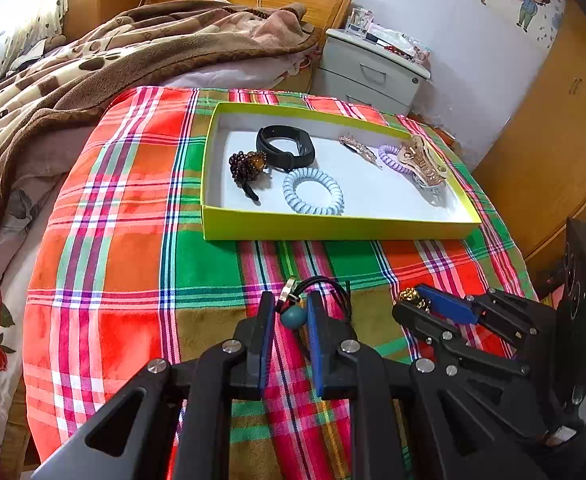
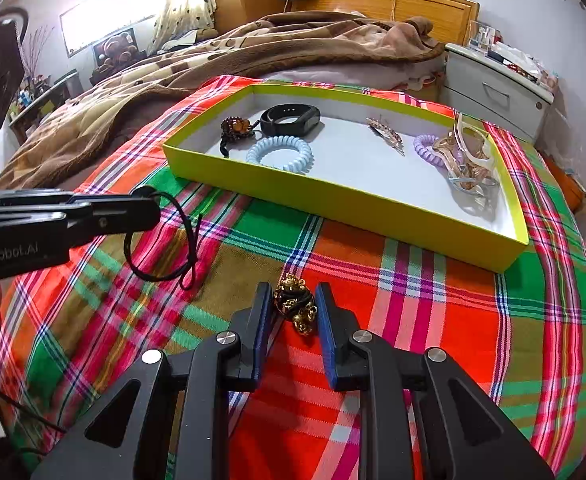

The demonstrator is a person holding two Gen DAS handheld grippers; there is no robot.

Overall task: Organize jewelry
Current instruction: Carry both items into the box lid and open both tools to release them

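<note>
A yellow-green tray [image 1: 333,230] [image 2: 333,204] lies on the plaid cloth, holding a black band [image 1: 285,148], a blue coil tie [image 1: 313,192], a brown beaded tie [image 1: 247,166], a lilac coil tie [image 2: 427,146], a slim clip [image 2: 385,132] and claw clips [image 2: 469,160]. My left gripper [image 1: 290,312] has its jaws around a black cord necklace with a teal bead [image 1: 293,316]; its loop shows in the right wrist view [image 2: 161,240]. My right gripper [image 2: 295,304] has its jaws around a gold and black ornament [image 2: 296,306], which also shows in the left wrist view [image 1: 411,298].
The plaid cloth [image 1: 133,240] covers the bed end. A brown blanket [image 1: 73,72] lies to the far left. A grey nightstand [image 1: 373,68] stands behind the tray at right, and a wooden wardrobe [image 1: 553,140] at far right.
</note>
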